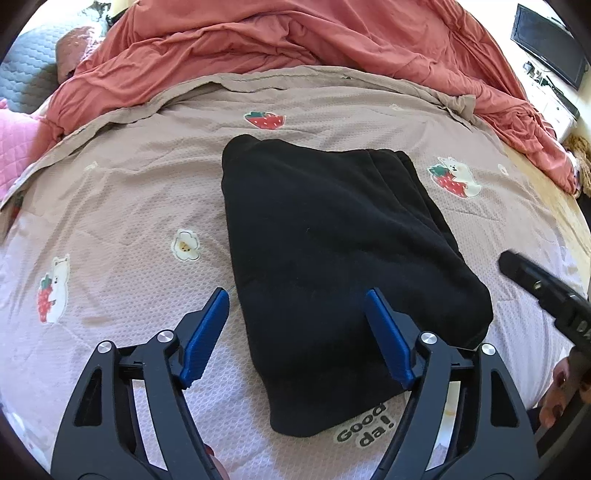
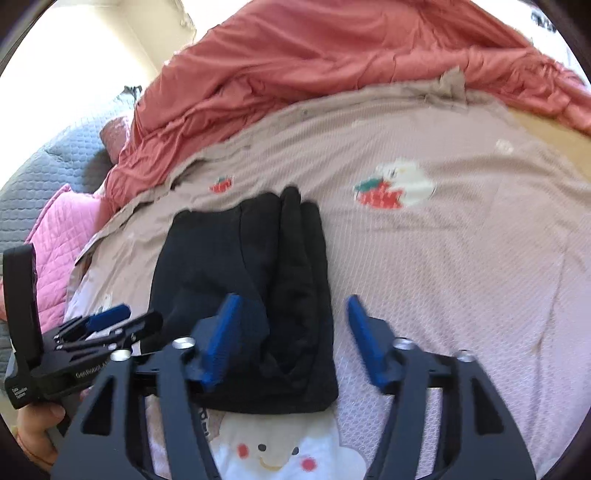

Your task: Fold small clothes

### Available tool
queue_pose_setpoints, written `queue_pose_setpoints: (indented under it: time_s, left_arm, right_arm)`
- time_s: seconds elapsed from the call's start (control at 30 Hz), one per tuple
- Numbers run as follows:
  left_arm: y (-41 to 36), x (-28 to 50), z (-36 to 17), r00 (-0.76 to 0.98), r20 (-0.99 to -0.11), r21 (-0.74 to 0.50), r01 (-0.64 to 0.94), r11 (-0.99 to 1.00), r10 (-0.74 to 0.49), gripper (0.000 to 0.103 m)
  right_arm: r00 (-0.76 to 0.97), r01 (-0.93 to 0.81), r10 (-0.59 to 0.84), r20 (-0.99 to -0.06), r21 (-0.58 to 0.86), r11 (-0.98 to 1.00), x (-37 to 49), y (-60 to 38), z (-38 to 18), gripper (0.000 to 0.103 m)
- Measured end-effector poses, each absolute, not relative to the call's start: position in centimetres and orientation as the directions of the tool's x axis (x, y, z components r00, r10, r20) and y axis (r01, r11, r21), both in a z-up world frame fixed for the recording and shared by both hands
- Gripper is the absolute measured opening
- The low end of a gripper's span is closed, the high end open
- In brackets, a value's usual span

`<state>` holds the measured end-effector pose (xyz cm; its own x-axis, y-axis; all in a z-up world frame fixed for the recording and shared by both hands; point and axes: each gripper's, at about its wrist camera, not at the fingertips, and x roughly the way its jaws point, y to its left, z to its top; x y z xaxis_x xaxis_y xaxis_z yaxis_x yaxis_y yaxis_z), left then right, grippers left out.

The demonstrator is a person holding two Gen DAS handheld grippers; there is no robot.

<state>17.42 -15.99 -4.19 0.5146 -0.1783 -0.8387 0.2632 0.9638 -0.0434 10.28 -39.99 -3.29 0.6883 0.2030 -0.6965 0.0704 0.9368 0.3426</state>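
Observation:
A black garment [image 1: 332, 251] lies folded into a thick oblong on the patterned bedspread [image 1: 122, 206]. My left gripper [image 1: 297, 306] is open and empty, above the garment's near left edge. In the right wrist view the same garment [image 2: 251, 280] lies left of centre. My right gripper [image 2: 291, 314] is open and empty over its near right edge. The left gripper also shows in the right wrist view [image 2: 118, 317], at the garment's left side. The right gripper's body [image 1: 543, 291] shows at the right edge of the left wrist view.
A crumpled coral duvet [image 1: 295, 33] is heaped along the far side of the bed. Pink [image 2: 55, 236] and grey quilted pillows [image 2: 44, 166] lie at the far left. A dark monitor [image 1: 550, 44] stands on a white shelf at the far right. The bed's edge runs along the right.

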Motion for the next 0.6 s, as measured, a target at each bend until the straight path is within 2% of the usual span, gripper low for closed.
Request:
queue_pose_setpoints:
  time_s: [0.17, 0.27, 0.6]
  left_arm:
    - [-15.5, 16.6, -3.0, 0.534, -0.828, -0.031, 0.264, 0.964, -0.172, 0.085]
    - [-15.1, 15.9, -1.9, 0.559, -0.814, -0.009, 0.26, 0.966, -0.158, 0.094]
    - [-13.0, 13.0, 1.4, 0.624, -0.767, 0.002, 0.24, 0.971, -0.153, 0.094]
  right_arm:
    - [0.764, 0.063, 0.146, -0.629, 0.299, 0.952, 9.2, -39.4, -1.3, 0.094]
    - [0.804, 0.055, 0.119, -0.582, 0.273, 0.96, 8.3, -39.0, -0.1, 0.097]
    - [0.876, 0.029, 0.075, -0.477, 0.206, 0.978, 4.6, -37.8, 2.9, 0.098]
